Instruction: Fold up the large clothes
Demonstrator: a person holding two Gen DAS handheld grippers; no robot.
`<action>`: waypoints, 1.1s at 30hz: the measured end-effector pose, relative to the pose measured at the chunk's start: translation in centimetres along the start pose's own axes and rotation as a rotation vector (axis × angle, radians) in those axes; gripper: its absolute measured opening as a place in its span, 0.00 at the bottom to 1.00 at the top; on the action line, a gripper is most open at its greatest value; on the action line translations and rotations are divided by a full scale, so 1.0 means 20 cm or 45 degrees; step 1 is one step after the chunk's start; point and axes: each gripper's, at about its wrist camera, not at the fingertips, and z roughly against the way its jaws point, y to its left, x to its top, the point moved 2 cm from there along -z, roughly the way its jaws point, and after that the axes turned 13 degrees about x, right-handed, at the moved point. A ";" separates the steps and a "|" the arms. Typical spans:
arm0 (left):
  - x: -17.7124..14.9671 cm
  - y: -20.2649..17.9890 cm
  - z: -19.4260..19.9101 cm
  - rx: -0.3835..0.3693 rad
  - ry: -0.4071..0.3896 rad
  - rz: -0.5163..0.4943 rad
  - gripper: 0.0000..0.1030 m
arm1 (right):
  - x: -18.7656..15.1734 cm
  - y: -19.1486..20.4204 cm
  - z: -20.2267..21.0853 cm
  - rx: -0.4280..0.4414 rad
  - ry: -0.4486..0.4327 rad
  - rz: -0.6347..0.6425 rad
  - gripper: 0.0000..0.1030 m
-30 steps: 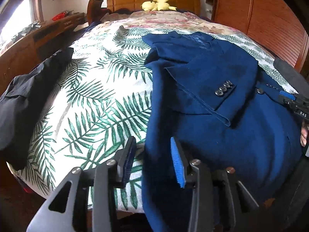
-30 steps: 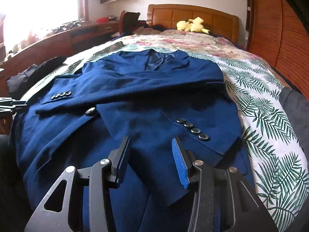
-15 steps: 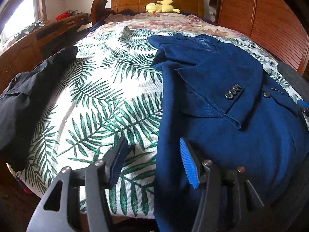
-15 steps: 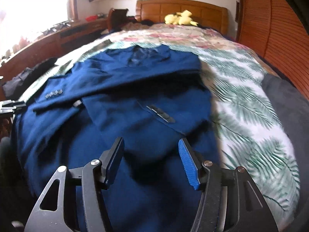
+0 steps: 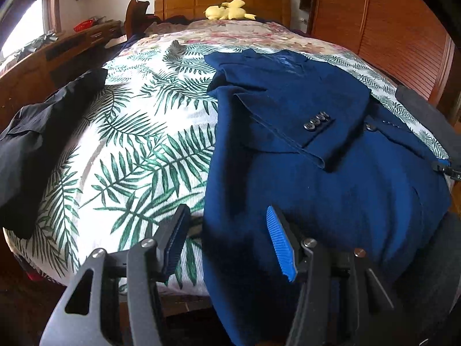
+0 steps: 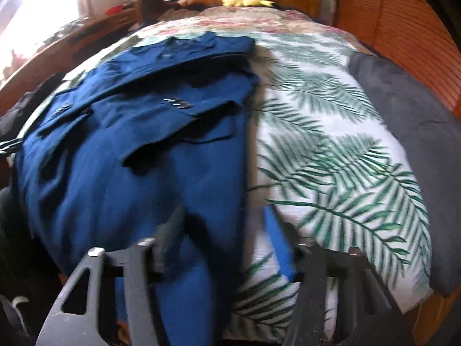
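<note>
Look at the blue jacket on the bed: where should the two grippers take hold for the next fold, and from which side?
Grip the blue jacket at its bottom hem, one corner each, coming from the foot of the bed. Both sleeves are already folded across the front, and the hem hangs over the near edge, where the left gripper and right gripper wait open.

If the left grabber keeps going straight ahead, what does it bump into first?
Most likely the blue jacket. The left gripper is open, its gap lined up with the jacket's near left edge on the leaf-print bedspread. Depth is hard to judge, so it might graze the bedspread first.
</note>
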 end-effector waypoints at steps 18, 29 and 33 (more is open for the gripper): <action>-0.12 0.00 0.07 -0.051 -0.021 0.020 0.44 | -0.04 0.05 -0.02 0.046 0.014 -0.019 0.27; -0.11 -0.04 0.07 -0.053 -0.027 0.015 0.33 | 0.02 0.19 0.02 0.118 -0.056 0.071 0.15; -0.11 -0.03 0.07 -0.062 -0.027 0.019 0.33 | 0.01 0.15 -0.04 0.086 -0.005 0.027 0.15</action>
